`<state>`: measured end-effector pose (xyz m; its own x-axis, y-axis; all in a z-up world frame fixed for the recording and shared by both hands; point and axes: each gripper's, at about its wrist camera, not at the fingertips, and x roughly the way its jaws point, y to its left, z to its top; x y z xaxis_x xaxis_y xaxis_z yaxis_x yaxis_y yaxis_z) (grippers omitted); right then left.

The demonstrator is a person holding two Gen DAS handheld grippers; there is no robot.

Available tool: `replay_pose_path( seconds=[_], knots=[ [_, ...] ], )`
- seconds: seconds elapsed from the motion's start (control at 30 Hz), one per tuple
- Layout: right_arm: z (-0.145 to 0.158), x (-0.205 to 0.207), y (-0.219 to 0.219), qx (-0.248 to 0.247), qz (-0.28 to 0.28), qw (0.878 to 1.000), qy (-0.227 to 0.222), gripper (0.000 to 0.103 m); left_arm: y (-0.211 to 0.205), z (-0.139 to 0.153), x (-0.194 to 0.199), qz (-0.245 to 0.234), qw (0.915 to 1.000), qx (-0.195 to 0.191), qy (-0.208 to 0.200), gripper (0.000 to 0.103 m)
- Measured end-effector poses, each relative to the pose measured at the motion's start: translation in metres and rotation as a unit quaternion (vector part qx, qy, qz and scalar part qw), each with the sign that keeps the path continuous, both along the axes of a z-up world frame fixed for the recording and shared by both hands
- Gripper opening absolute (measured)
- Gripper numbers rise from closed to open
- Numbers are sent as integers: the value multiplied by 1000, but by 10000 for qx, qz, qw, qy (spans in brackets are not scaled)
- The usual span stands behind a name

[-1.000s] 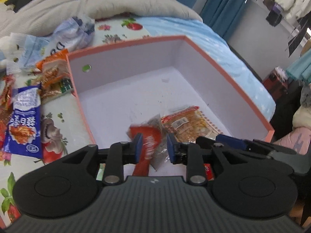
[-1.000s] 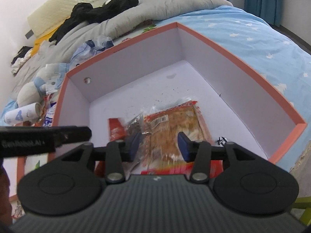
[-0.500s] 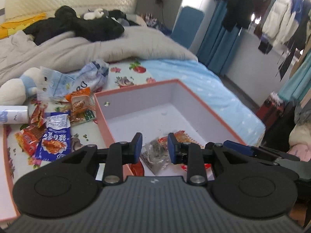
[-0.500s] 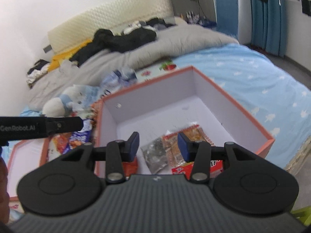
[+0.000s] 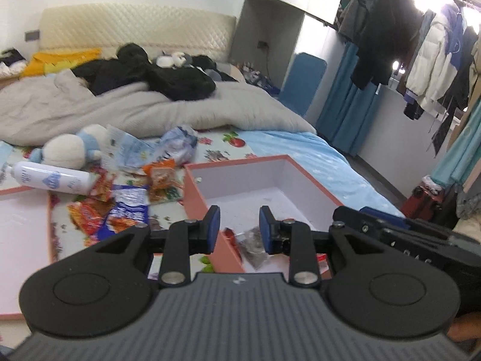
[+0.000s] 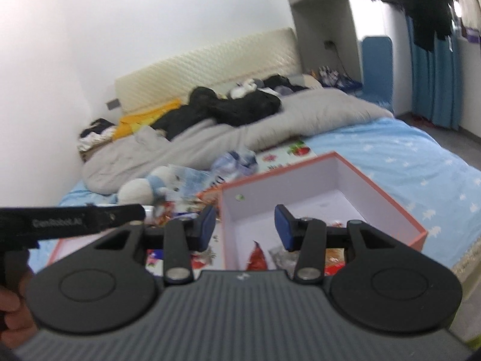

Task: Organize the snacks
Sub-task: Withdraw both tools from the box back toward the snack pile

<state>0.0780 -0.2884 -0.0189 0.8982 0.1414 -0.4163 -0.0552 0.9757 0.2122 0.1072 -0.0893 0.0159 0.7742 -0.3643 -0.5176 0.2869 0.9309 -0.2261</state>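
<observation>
An orange box with a white inside [image 5: 240, 177] [image 6: 345, 177] stands on the bed. Snack packets lie in its near end: a red one [image 6: 258, 258], a clear dark-filled one [image 5: 254, 243] and an orange one, mostly hidden. More packets lie loose left of the box: a blue one [image 5: 129, 207], a red one [image 5: 85, 213] and an orange one [image 5: 160, 176]. My left gripper [image 5: 239, 225] is open and empty above the box's near left wall. My right gripper [image 6: 245, 225] is open and empty, raised over the box.
A white bottle [image 5: 51, 179], a plush toy [image 5: 69, 149] and crumpled plastic bags [image 5: 177, 144] lie behind the loose snacks. The box lid [image 5: 21, 228] lies at the left. A grey duvet [image 5: 135, 111] with black clothes covers the far bed.
Both grippers have lifted up and back out of the box. My left gripper has let go of the red packet, which now lies in the box. Both sets of fingers stand wider apart.
</observation>
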Motion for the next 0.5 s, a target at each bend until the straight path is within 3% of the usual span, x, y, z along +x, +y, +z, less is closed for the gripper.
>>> replay_pose_path(
  seconds=[0.5],
  knots=[
    [-23,-20,64,-154,779,9968,-63,47,74,-29,-45,877,9957,-289,37,33]
  ],
)
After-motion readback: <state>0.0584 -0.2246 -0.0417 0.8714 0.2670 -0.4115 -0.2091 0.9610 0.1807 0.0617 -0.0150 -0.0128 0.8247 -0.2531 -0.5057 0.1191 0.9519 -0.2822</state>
